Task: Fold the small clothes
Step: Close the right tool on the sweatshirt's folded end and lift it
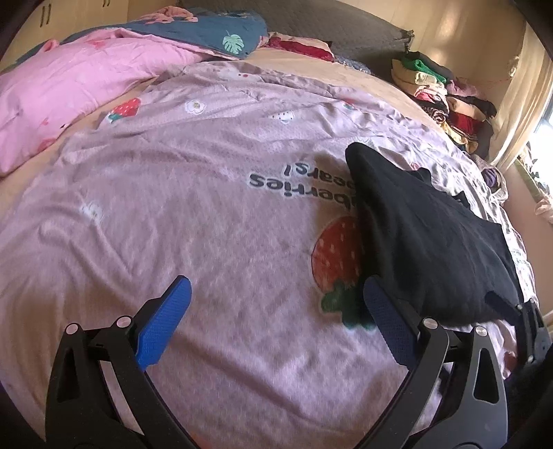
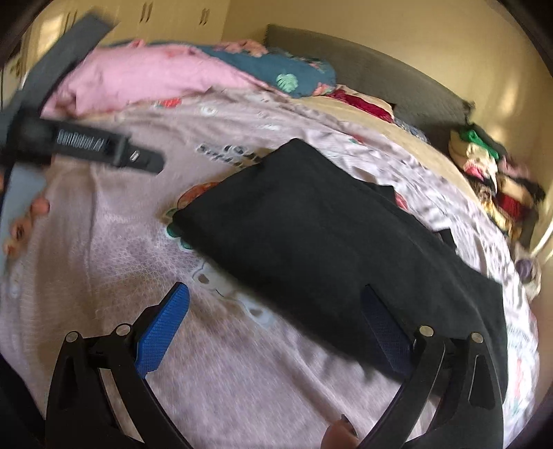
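Left tongs [image 1: 276, 293]: wide apart, blue pads [image 1: 162, 324] clearly separated, nothing between them, hovering over the pink strawberry bedspread [image 1: 207, 214].
Right tongs [image 2: 274, 300]: also spread wide and holding nothing; the right-hand pad [image 2: 383, 331] sits over the near edge of the black garment [image 2: 328, 235], whether touching it I cannot tell.
Black garment: lying flat on the bedspread, folded into a long dark slab running away toward the far right of the bed; in the left wrist view it is just beside the right-hand pad and covers part of a printed strawberry [image 1: 337, 255].
Other gripper: the left one shows in the right wrist view as a dark bar [image 2: 86, 145] at upper left, above the bedspread (heavily blurred, lettering on its side not readable for sure).
Bedding: a pink pillow [image 1: 69, 89] and a blue leaf-print quilt [image 1: 214, 31] heaped at the far left of the bed.
Clothes stack [image 1: 439, 93]: a mixed pile of folded garments at the far right edge, well apart from the black one.
Fingertip [image 2: 340, 435]: a person's, at the bottom edge of the right wrist view.
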